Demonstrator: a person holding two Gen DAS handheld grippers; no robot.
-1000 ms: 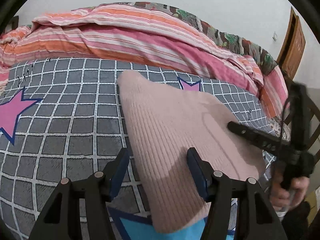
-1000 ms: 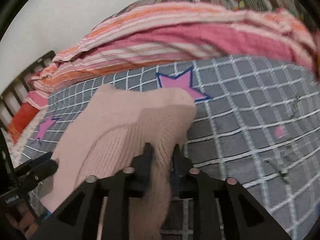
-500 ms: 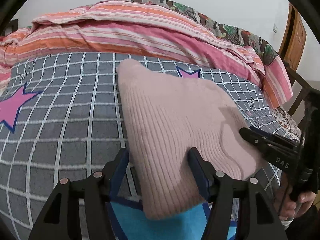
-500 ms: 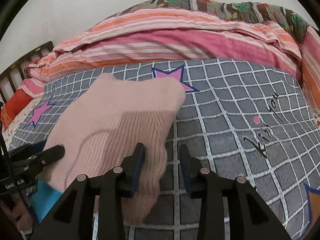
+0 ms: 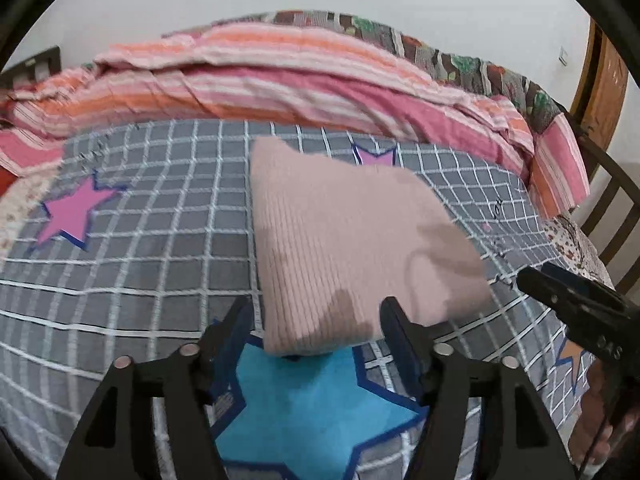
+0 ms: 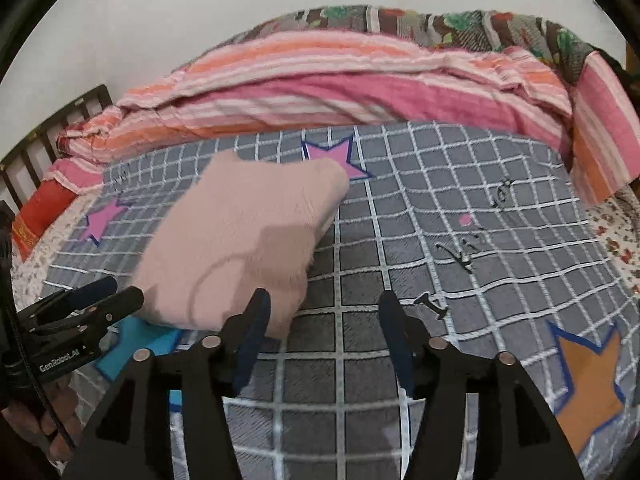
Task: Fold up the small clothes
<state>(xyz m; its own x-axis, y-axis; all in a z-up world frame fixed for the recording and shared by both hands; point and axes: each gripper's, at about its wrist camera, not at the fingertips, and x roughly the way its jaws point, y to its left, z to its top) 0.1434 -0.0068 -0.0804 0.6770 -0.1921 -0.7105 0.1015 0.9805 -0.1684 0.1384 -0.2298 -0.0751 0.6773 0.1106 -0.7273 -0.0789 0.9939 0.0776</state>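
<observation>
Both hand-held grippers stand with jaws spread and nothing between the pads, each having just been opening. Left hand-held gripper [image 5: 316, 322]: seen from its own camera, its blue-padded fingers [image 5: 234, 330] frame the near edge of the folded pink knitted garment [image 5: 344, 248] without pressing on it. Right hand-held gripper [image 6: 324, 320]: its left finger lies just beside the garment's near right corner, while the gap between the fingers shows only bedcover. The garment [image 6: 240, 240] lies flat as a folded, roughly rectangular packet on the grey checked bedcover [image 5: 140, 240], its near edge overlapping a blue star [image 5: 316, 404] printed on the cover, its far corner touching a pink star [image 6: 334, 156]. An orange star [image 6: 588, 380] is printed near the right gripper, well apart from the garment. A striped pink and orange quilt [image 5: 280, 84] is heaped along the far side of the bed, beneath a pale wall [image 6: 200, 8]. Motion blur softens both views.
</observation>
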